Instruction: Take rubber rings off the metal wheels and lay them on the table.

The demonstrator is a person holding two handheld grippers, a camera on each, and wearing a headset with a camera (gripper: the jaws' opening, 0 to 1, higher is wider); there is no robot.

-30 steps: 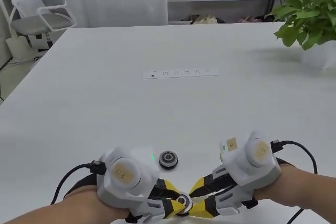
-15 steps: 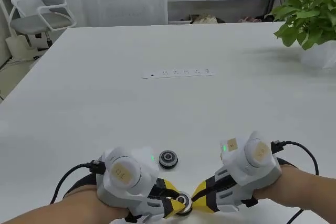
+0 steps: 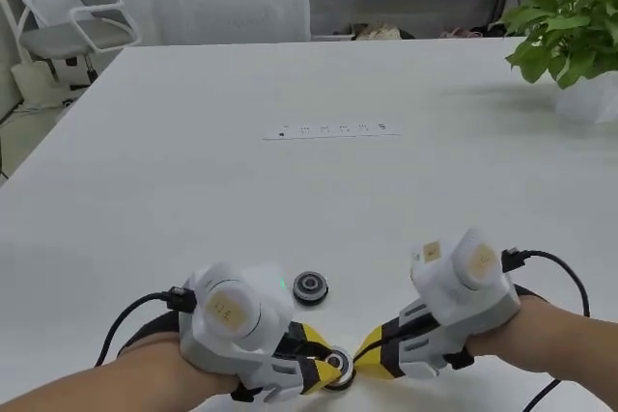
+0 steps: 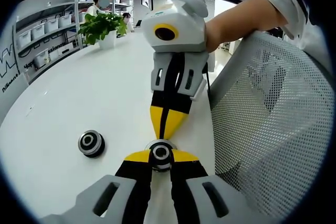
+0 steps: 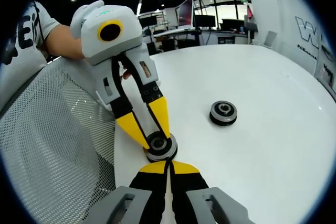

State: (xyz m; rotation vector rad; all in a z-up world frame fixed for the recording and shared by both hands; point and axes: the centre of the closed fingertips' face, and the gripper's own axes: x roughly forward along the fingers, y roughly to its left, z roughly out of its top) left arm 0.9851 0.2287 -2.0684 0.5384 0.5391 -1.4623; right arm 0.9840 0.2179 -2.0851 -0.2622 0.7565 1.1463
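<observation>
Rubber ring (image 5: 150, 154) on the metal wheel (image 3: 336, 367) at the near table (image 3: 386, 200) edge looks soft and stretchy, best pinched at its rim; left gripper (image 4: 160, 157) clamps the wheel, right gripper (image 5: 168, 164) has jaws together against it.

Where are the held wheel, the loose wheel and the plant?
held wheel (image 4: 160, 153): left gripper view, its hub.
loose wheel (image 3: 310, 287): head view, its hub.
plant (image 3: 568, 18): head view, its leaves.

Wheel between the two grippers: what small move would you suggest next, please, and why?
Probably pull the right gripper away to peel the rubber ring: the left gripper clamps the wheel, and the right jaws are closed at its rim.
</observation>
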